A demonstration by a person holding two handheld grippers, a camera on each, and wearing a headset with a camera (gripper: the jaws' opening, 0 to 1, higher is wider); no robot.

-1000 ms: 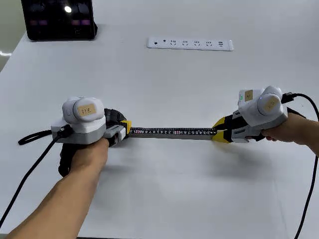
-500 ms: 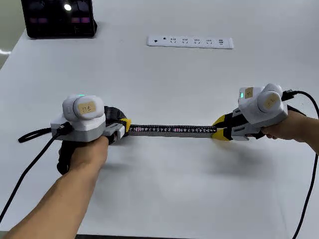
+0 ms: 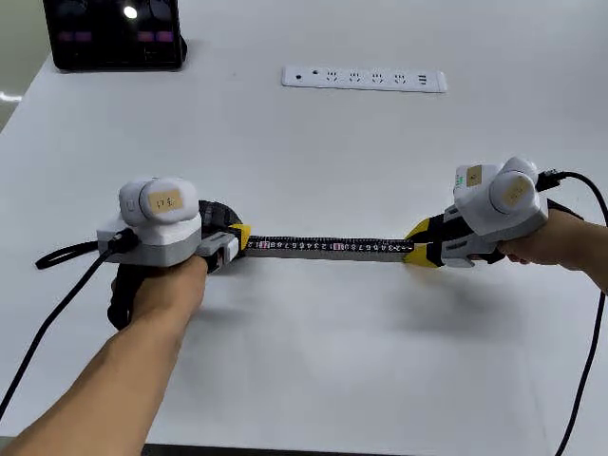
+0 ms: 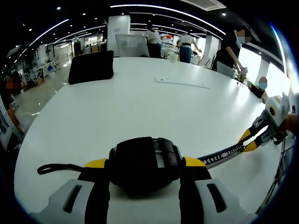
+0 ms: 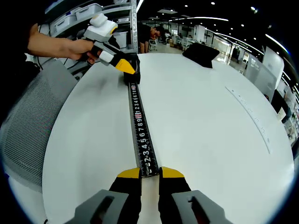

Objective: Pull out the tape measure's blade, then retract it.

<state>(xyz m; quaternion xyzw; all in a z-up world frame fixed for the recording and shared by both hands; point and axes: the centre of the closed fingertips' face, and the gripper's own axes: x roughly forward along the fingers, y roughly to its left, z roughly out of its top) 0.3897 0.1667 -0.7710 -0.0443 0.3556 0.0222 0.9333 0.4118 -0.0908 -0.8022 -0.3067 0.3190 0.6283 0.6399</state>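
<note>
The smooth white table (image 3: 313, 142) bears a flat black screen (image 3: 112, 36) and a long white power strip (image 3: 364, 81) at its far side. The left gripper (image 4: 145, 163), grey-white plastic with yellow tips, is clamped on the rounded black tape measure case (image 4: 145, 156), which sits on the table at the left. From the case the narrow dark blade (image 5: 139, 130), printed with pale numerals, stretches straight to the right gripper (image 5: 149, 173), whose yellow tips pinch its end. A thin black strap (image 4: 56, 168) loops from the case.
</note>
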